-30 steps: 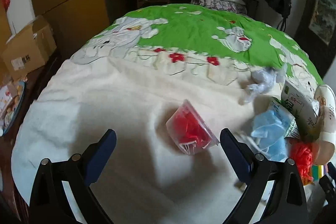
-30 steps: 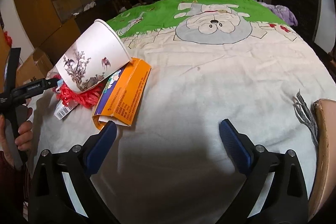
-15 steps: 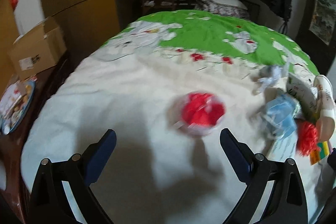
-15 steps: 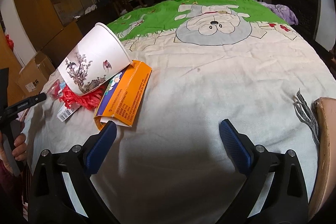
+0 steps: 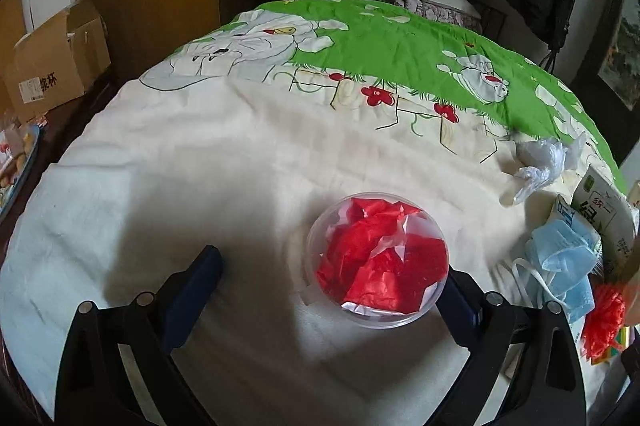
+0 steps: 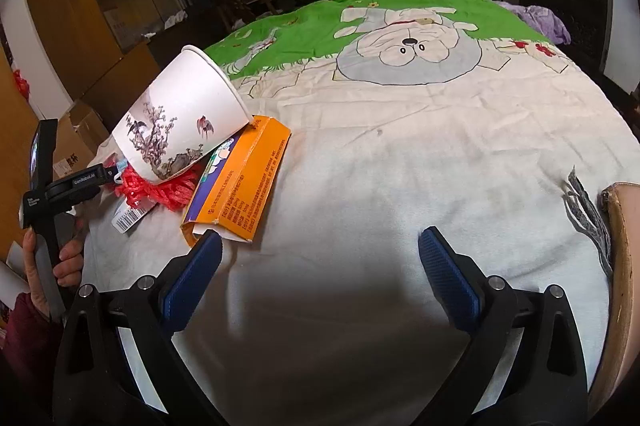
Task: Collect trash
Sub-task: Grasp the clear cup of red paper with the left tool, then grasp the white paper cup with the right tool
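A clear plastic cup (image 5: 378, 260) stuffed with red paper stands on the cloth, mouth toward the camera, between the fingers of my left gripper (image 5: 332, 290), close against the right one. That gripper is open. To its right lie a blue face mask (image 5: 560, 262), a crumpled plastic bag (image 5: 540, 166), a green-and-white carton (image 5: 600, 214) and red netting (image 5: 604, 314). In the right wrist view my right gripper (image 6: 320, 262) is open over bare cloth. A tipped white paper cup (image 6: 180, 122) rests on red netting (image 6: 156, 188) beside an orange box (image 6: 240, 186).
The table wears a cream and green cartoon cloth (image 6: 400, 146). Cardboard boxes (image 5: 52, 66) stand off its left side. A hand (image 6: 48, 266) holds the left gripper's handle at the right view's left edge. A wooden chair edge (image 6: 620, 266) sits at the right.
The left gripper moved forward and down, so the clear cup of red paper now sits between its fingers, upright instead of lying on its side. The right gripper has barely moved.
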The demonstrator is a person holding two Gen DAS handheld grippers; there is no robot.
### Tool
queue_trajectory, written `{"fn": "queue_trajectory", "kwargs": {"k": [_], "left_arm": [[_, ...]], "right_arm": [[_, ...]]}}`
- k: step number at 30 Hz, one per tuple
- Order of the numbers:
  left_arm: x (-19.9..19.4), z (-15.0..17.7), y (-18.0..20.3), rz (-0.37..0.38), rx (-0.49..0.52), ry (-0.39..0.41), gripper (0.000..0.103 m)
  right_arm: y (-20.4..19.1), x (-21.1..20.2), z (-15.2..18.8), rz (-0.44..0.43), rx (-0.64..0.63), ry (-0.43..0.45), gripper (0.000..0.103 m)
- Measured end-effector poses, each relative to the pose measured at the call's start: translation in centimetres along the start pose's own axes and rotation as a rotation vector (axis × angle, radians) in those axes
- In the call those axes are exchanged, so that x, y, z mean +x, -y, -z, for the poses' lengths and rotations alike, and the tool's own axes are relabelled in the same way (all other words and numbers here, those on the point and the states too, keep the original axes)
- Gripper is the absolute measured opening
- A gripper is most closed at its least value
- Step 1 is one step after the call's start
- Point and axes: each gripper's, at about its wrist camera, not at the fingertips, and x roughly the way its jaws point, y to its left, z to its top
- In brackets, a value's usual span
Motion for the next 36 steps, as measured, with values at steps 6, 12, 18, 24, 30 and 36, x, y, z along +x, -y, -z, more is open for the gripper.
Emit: {"fn": "queue_trajectory", "kwargs": {"k": [6,12,18,24,30,36], "left_arm": [[-2.0,0.6,1.0,-0.029,0.047,0.118,0.078],[-2.7,0.9,2.1,-0.008,0.109,0.159,0.054],[-2.9,1.0,2.2,-0.014,0.107,0.163,0.054],[-2.5,0.6,1.4,0.006,0.066,0.132,0.054],[-2.4,0.6,1.0,0.024,0.049,0.123,0.054],[-2.4,0.6,0.7,0.038,0.035,0.125,0.055]], "right_arm": [[0.0,0.0,0.0,0.001,-0.001,0.000,0.096],[0.0,0.0,0.0,0.000,-0.001,0.001,0.096],[0.0,-0.3,0.1,-0.011,0.002,0.015,0.096],[-1.6,-1.7,-0.5,-0.129,0.016,0.110,0.096],[-6.2,-1.8,-2.9,-0.232,-0.039,0.164,0.096],[-9.6,1.3,-6.3,-0.157,-0.068,0.129,0.096]]}}
